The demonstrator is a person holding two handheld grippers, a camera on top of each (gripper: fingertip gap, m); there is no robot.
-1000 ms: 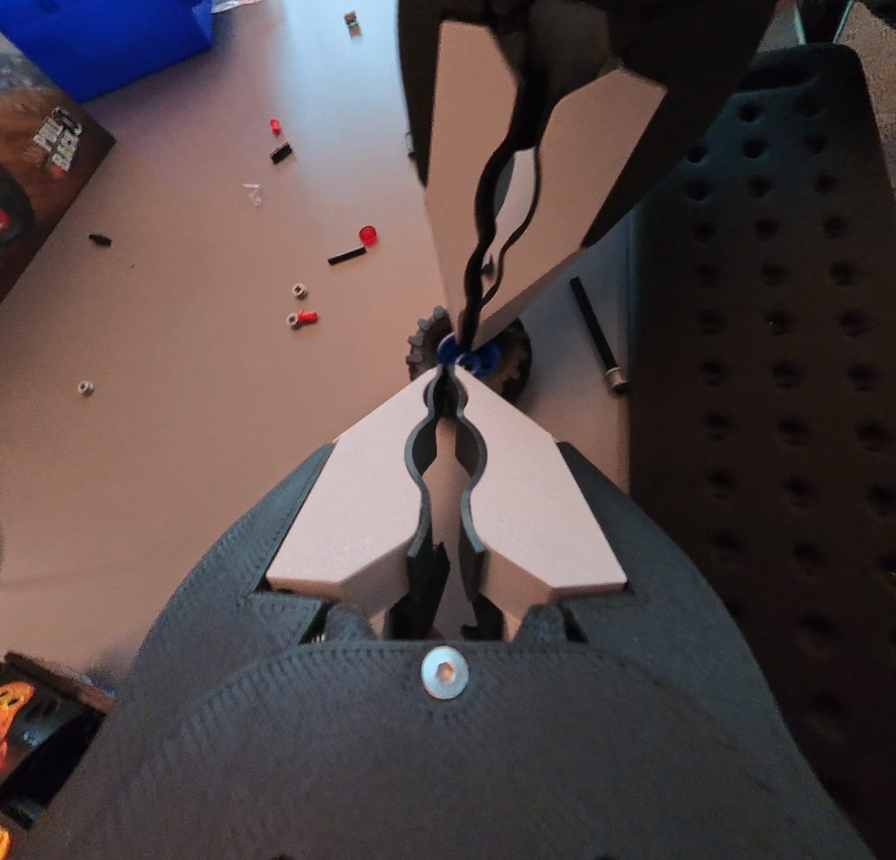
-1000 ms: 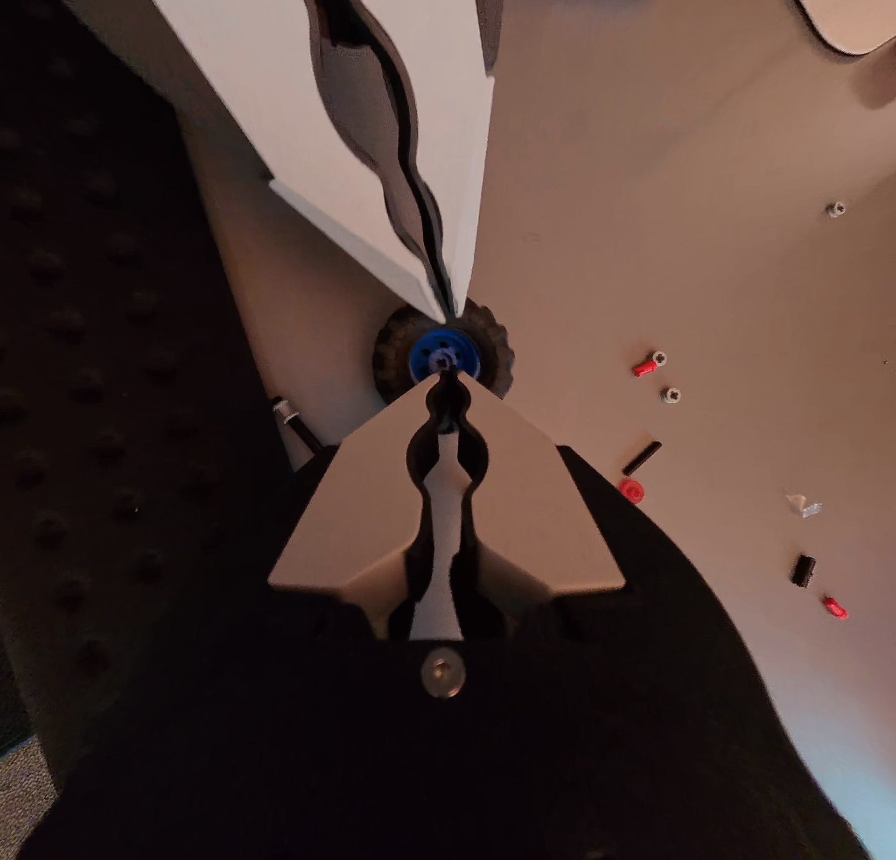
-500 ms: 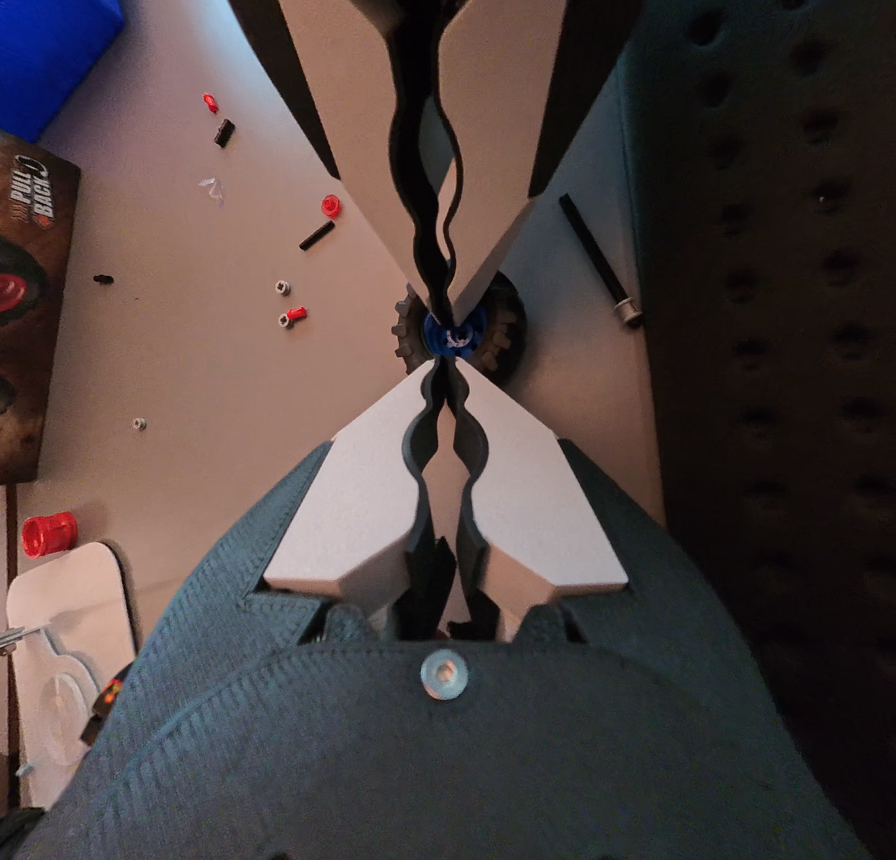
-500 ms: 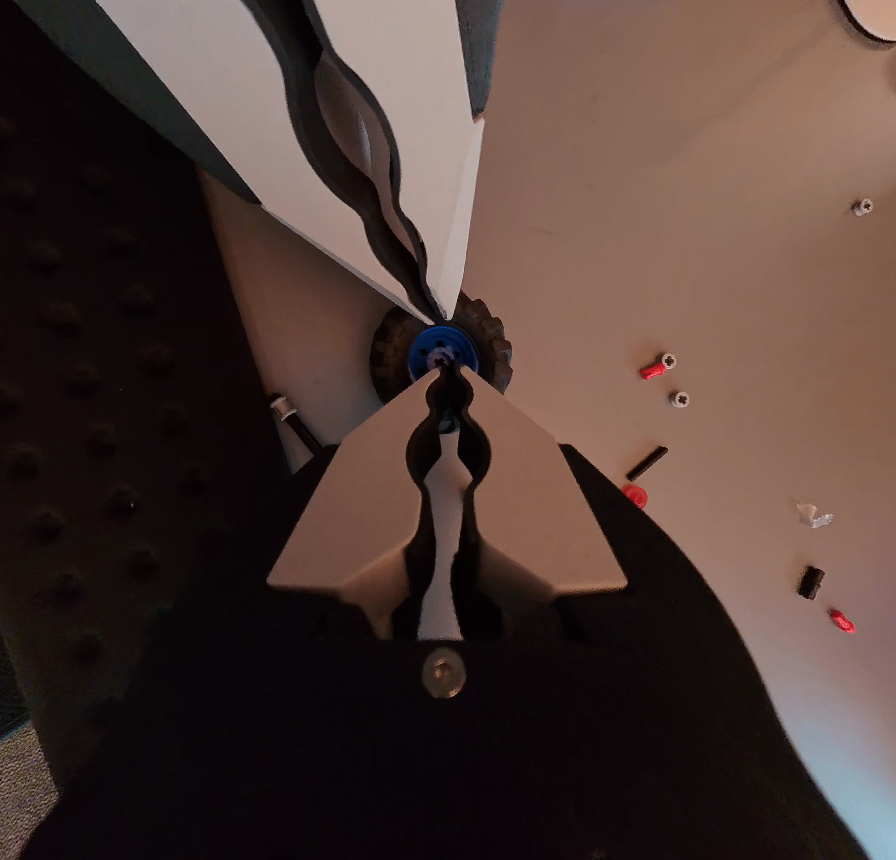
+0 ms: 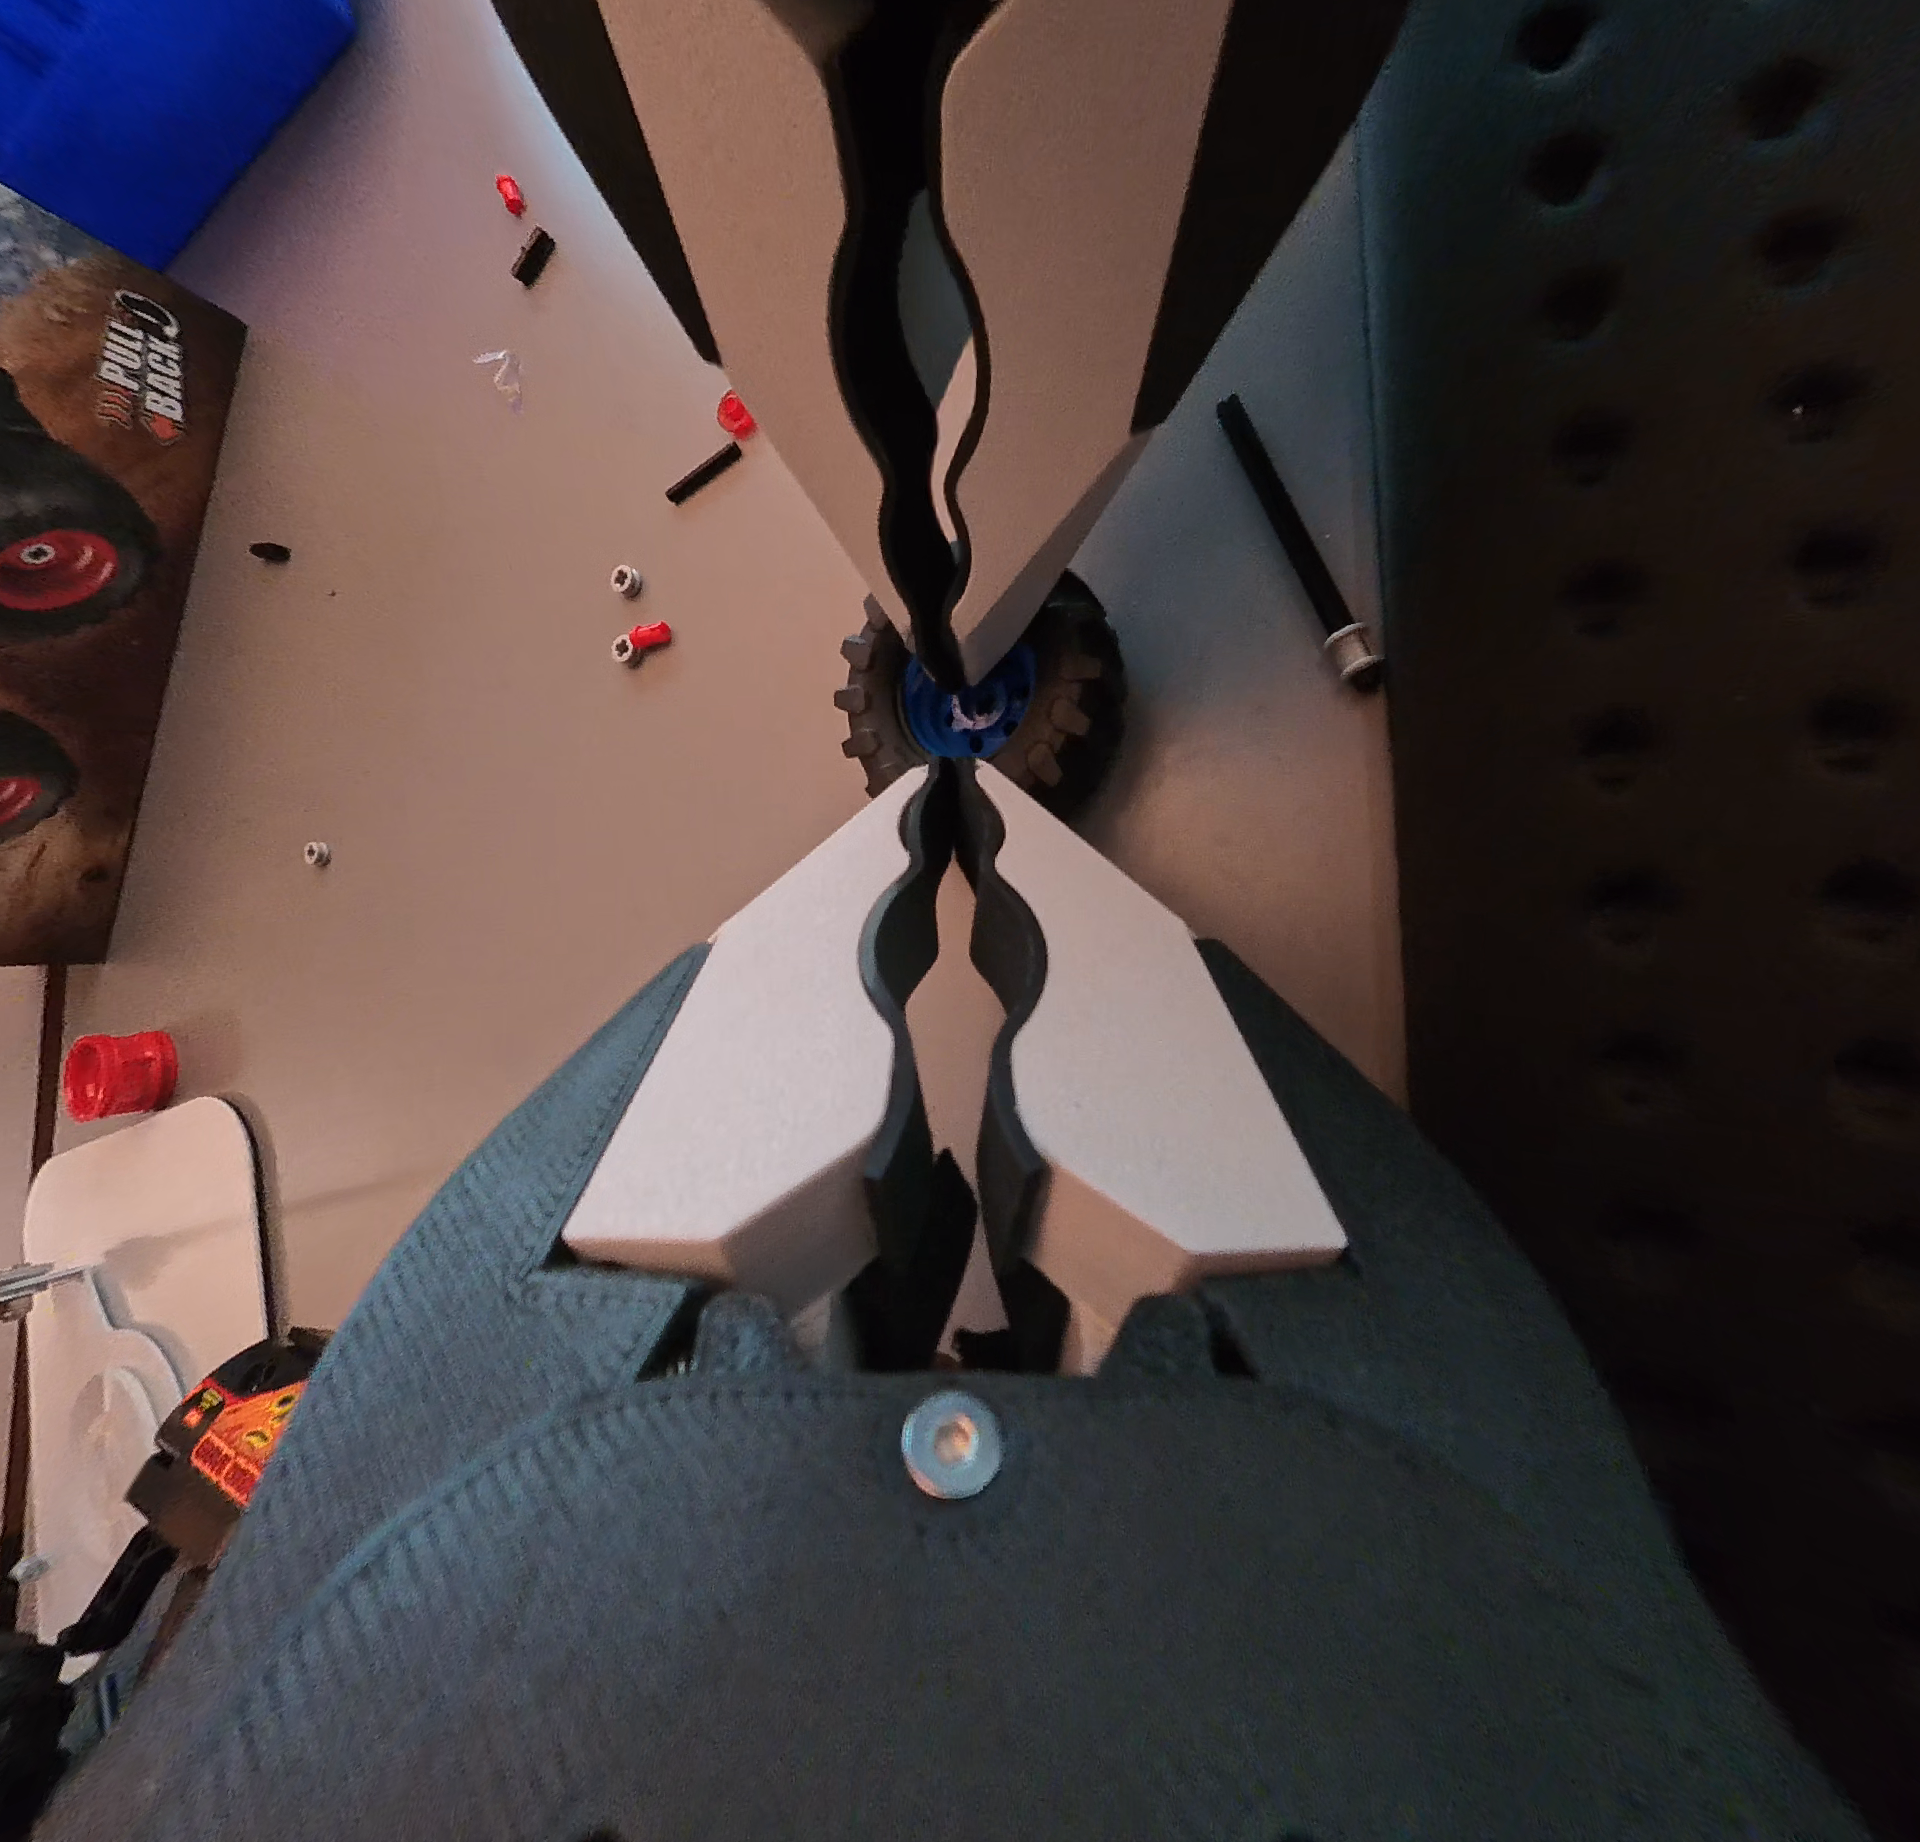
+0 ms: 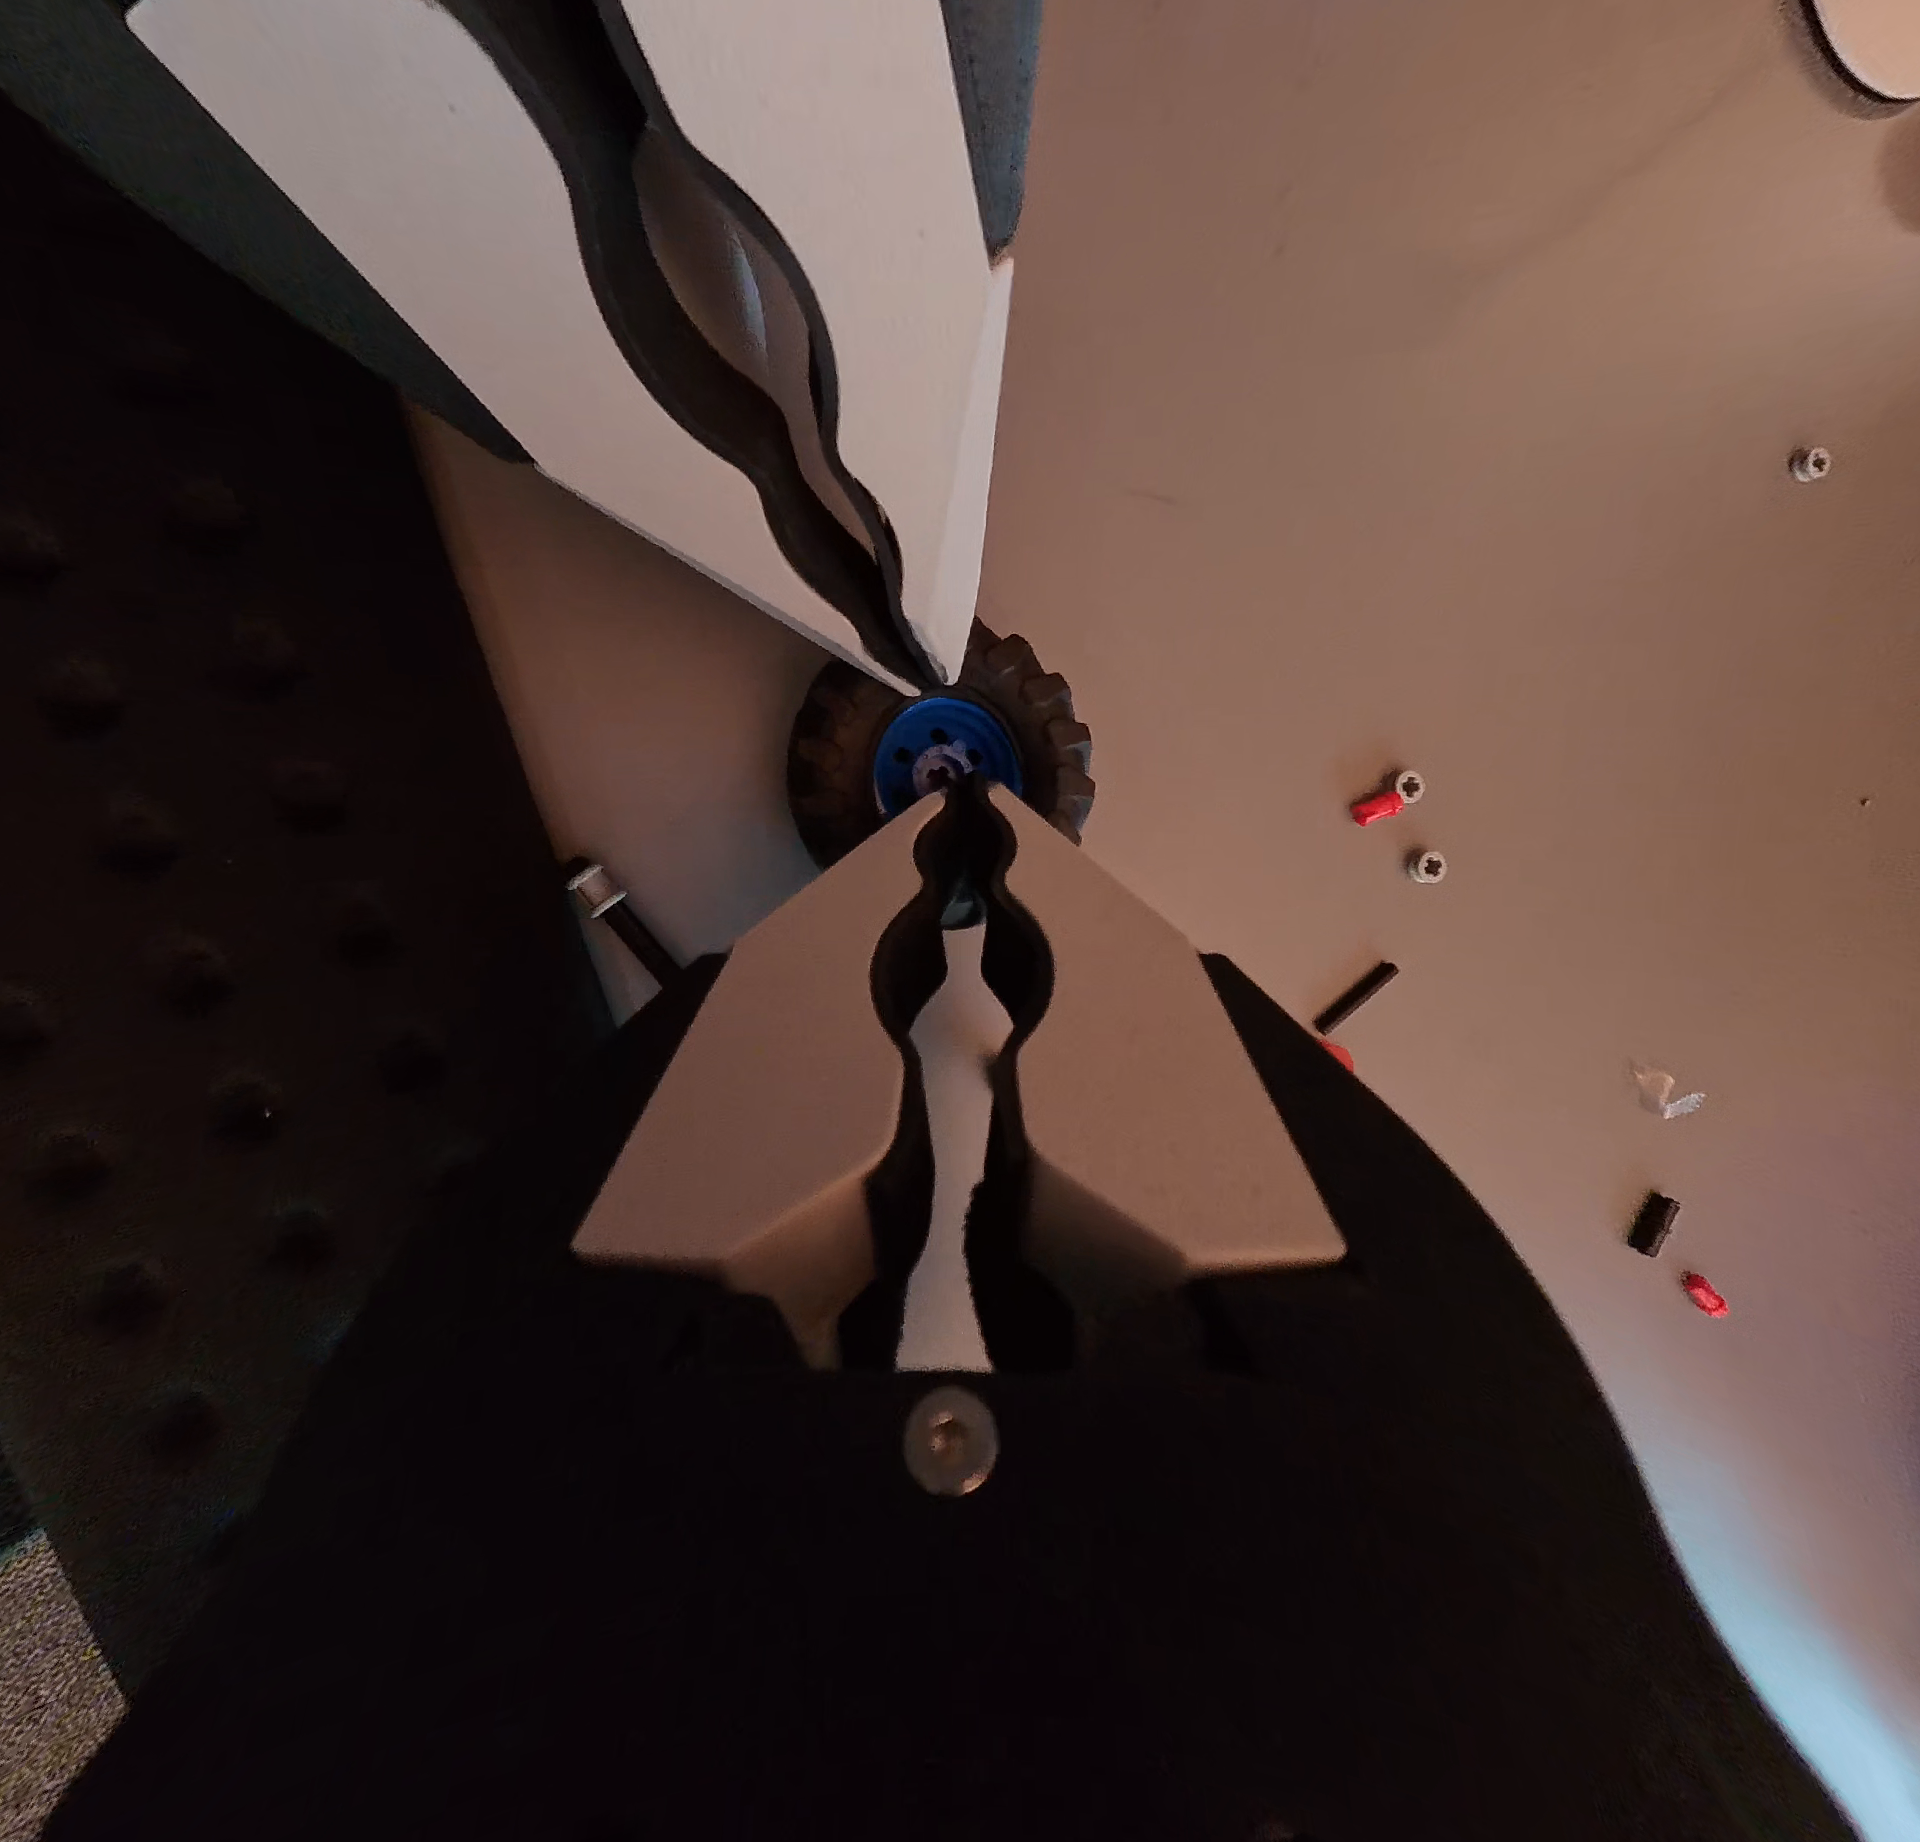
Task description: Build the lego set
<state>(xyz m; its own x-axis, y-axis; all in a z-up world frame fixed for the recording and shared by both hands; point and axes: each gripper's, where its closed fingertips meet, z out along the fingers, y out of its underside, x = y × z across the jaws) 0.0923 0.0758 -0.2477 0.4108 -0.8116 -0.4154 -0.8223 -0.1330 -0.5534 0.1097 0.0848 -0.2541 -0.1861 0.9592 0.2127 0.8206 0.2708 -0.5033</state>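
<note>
between both claw tips, blue-hubbed wheel (image 5: 982, 717), left claw (image 5: 951, 784) closed, right claw (image 6: 961, 795) closed

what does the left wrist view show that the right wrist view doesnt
Only the left wrist view shows the blue bin, the printed box, the red cylinder piece and the whole long black axle.

Only the right wrist view shows the small black piece at the right gripper tips, over the hub.

Both show the blue-hubbed wheel, the left gripper closed at it, and scattered small pieces on the table.
</note>
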